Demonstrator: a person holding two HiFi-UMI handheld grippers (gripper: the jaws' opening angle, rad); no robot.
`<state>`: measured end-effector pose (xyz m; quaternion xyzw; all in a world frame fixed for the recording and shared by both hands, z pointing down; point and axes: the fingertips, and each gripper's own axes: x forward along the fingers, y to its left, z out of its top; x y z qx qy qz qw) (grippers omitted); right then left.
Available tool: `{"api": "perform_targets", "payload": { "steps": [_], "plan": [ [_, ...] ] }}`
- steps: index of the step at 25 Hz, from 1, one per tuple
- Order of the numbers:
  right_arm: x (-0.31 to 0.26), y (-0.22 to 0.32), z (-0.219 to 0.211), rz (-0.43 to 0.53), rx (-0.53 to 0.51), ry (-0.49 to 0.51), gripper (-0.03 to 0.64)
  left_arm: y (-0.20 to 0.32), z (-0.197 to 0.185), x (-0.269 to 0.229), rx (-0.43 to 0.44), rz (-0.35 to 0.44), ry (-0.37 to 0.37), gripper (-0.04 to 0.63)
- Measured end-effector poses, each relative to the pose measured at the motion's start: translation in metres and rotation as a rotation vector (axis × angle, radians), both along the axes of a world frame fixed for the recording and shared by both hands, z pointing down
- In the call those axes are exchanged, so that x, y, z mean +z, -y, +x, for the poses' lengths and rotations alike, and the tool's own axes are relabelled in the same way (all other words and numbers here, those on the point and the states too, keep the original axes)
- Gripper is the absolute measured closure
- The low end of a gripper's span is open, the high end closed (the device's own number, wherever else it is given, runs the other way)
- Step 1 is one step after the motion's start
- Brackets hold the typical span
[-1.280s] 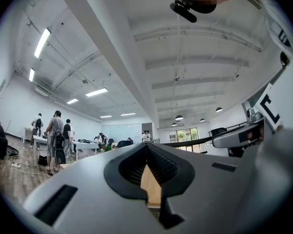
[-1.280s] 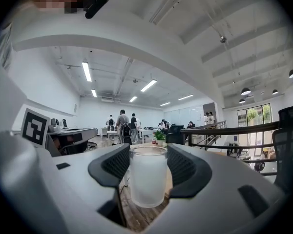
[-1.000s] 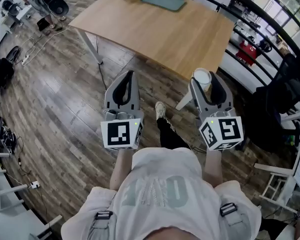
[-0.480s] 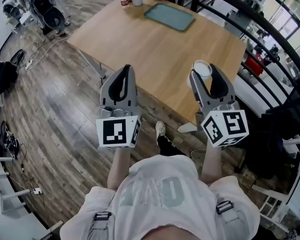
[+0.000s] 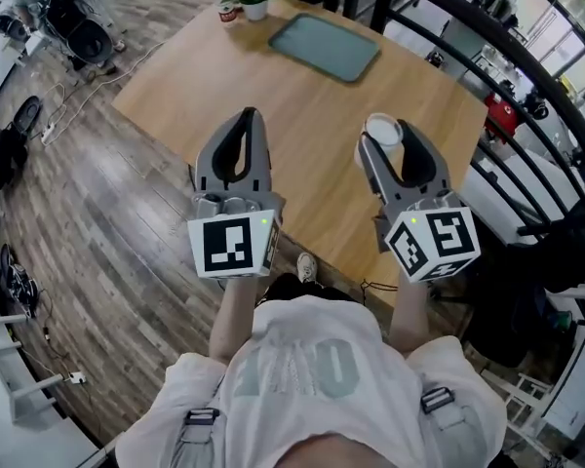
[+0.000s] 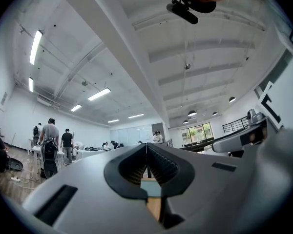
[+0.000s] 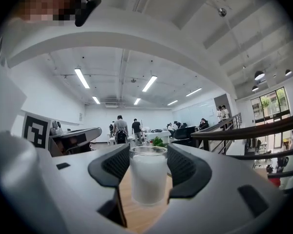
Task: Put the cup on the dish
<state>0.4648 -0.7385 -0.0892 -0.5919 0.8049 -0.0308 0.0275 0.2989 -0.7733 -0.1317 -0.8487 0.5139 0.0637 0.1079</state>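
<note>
Step in hand: transport. The cup is held but not yet delivered. The bench [image 5: 302, 115] lies ahead, and the dish [image 5: 324, 47], a flat teal tray, sits bare at its far side. The right gripper [image 5: 392, 149] is held out level above the near right of the bench, its fingers closed on the cup [image 7: 148, 178], which is pale and upright. The left gripper [image 5: 245, 125] is held alongside, fingers pressed together, empty. Next move, as judged — reach far and left, keep the cup level, and lower it onto the dish.
</note>
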Motion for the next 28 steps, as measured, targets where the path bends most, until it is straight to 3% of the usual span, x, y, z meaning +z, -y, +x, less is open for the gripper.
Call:
{"api": "perform_targets", "payload": {
  "steps": [8, 11, 14, 19, 28],
  "plan": [
    [-0.005, 0.025, 0.021, -0.016, 0.02, 0.032, 0.371, 0.03, 0.027, 0.004, 0.068, -0.067, 0.021, 0.584],
    [-0.009, 0.035, 0.03, -0.009, 0.039, 0.028, 0.372, 0.039, 0.053, 0.007, 0.169, -0.108, -0.022, 0.584],
    [-0.007, 0.052, 0.039, -0.013, 0.074, 0.015, 0.373, 0.051, 0.081, 0.009, 0.233, -0.109, -0.003, 0.584],
    [0.002, 0.088, 0.043, -0.048, 0.055, 0.026, 0.372, 0.079, 0.101, 0.017, 0.272, -0.115, 0.04, 0.584],
    [0.016, 0.172, 0.048, -0.105, 0.033, -0.072, 0.371, 0.15, 0.124, 0.027, 0.307, -0.115, 0.074, 0.584]
  ]
}}
